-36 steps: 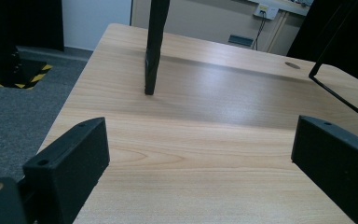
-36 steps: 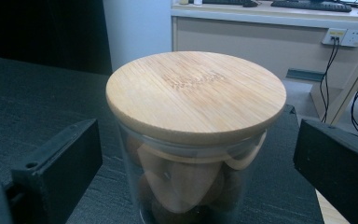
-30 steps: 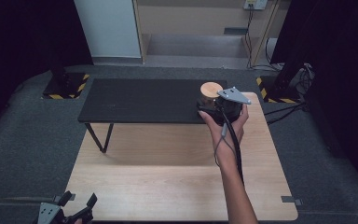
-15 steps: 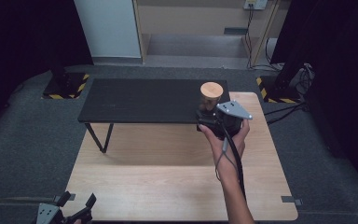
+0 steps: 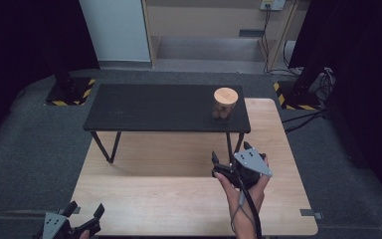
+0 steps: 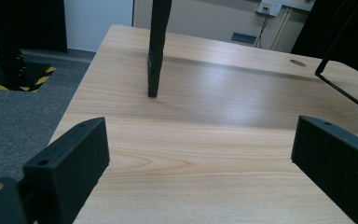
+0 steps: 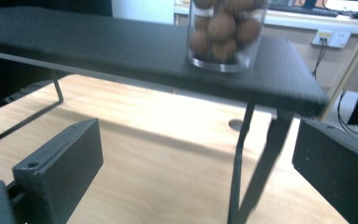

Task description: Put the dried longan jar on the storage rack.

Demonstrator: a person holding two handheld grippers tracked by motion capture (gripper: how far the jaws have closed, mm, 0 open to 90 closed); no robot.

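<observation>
A clear glass jar (image 5: pixel 225 104) with a round wooden lid stands on the right end of a low black shelf (image 5: pixel 154 107). In the right gripper view the jar (image 7: pixel 226 32) holds several brown balls. My right gripper (image 5: pixel 231 153) hovers over the wooden table (image 5: pixel 154 199), in front of the shelf and apart from the jar. Its jaws stand open (image 7: pixel 196 158) and hold nothing. At the table's near left corner my left gripper (image 5: pixel 85 209) is open and empty too; in its own view (image 6: pixel 200 158) its jaws face along the table.
The shelf rests on thin black legs (image 7: pixel 242 163), one of them just ahead of my right gripper. Another leg (image 6: pixel 156 51) rises in front of my left gripper. Grey carpet (image 5: pixel 40 139) surrounds the table, and cables (image 5: pixel 303 119) lie at the right.
My right gripper has let go of the jar and drawn back toward the person, down off the shelf. The jar stays on the shelf. The left gripper has not moved.
</observation>
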